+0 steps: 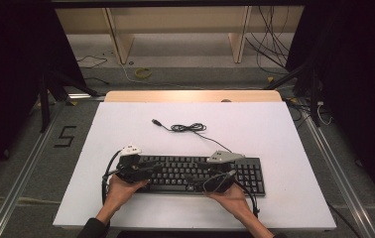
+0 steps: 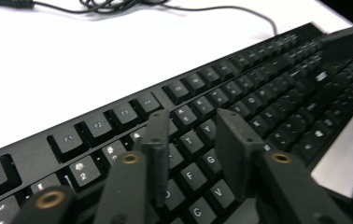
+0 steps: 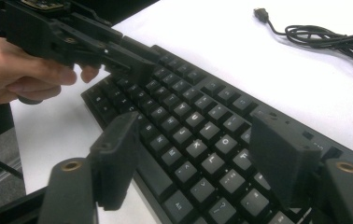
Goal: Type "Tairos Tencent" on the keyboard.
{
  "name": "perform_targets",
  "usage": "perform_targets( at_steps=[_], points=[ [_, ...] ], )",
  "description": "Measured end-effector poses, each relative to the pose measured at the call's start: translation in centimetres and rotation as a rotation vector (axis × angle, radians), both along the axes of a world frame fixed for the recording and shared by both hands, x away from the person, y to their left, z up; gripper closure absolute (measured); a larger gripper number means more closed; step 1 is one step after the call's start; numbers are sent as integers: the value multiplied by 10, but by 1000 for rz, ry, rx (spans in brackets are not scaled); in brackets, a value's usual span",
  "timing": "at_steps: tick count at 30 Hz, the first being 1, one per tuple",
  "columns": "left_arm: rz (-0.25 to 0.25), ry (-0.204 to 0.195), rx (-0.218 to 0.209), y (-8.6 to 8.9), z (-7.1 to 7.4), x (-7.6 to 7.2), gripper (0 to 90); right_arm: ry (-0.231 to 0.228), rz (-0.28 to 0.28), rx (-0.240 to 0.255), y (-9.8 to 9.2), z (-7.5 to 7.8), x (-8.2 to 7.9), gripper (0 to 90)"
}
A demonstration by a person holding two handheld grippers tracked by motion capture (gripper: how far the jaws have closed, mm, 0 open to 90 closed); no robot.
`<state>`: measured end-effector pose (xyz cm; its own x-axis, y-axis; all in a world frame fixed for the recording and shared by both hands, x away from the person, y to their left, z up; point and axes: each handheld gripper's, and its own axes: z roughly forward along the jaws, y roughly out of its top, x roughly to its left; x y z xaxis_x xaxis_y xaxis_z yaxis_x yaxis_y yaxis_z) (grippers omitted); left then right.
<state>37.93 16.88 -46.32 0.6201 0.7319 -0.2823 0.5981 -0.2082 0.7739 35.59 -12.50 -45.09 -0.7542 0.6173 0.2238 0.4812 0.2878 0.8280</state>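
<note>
A black keyboard point(image 1: 195, 173) is lying on the white table point(image 1: 126, 129), near the near edge, running left to right. Its cable point(image 1: 190, 128) is trailing from the far edge out over the table, bunching into a loose coil far of the keyboard and ending in a plug point(image 1: 156, 121) lying free on the white surface.

Left gripper point(image 1: 143, 171): the left hand point(image 1: 118, 191) is holding it over the left end of the keyboard, pointing right along the keys. In the left gripper view the gripper point(image 2: 191, 154) is hovering over the letter keys around F and G, its jaws standing a moderate way apart. Nothing is sitting between them; whether the tips are touching the key tops, I cannot tell.

Right gripper point(image 1: 215, 181): the right hand point(image 1: 232, 196) is holding it over the right-centre part of the keyboard, just left of the number pad, pointing left. In the right gripper view the gripper point(image 3: 198, 149) is standing with jaws wide apart above the letter rows, with only keys showing in the gap and nothing clamped.

The same view is showing the left gripper point(image 3: 135, 65) farther off, reaching in over the function-row end of the keyboard point(image 3: 188, 130), with the left hand point(image 3: 20, 70) wrapped around its body. The plug point(image 3: 260, 13) and the coil of cable point(image 3: 324, 37) are lying on the table on the far side.

The two grippers are facing one another along the keyboard, near but apart. The keyboard is lying flat on the table.
</note>
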Motion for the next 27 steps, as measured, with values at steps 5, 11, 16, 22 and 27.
perform_targets(
  at_steps=[5,11,16,22,27],
  points=[
    [-4,-16,-32,3,3,-5,486,1,4,-13,3,0,4,430],
    [12,-40,-60,10,7,-11,380,10,-5,-29,5,-1,9,552],
    [26,-55,-72,15,7,-14,334,14,-9,-49,9,-2,15,676],
    [33,-67,-85,21,7,-20,299,26,-20,-84,14,-5,23,813],
    [43,-75,-91,25,7,-24,288,35,-33,-119,16,-10,28,885]
  ],
)
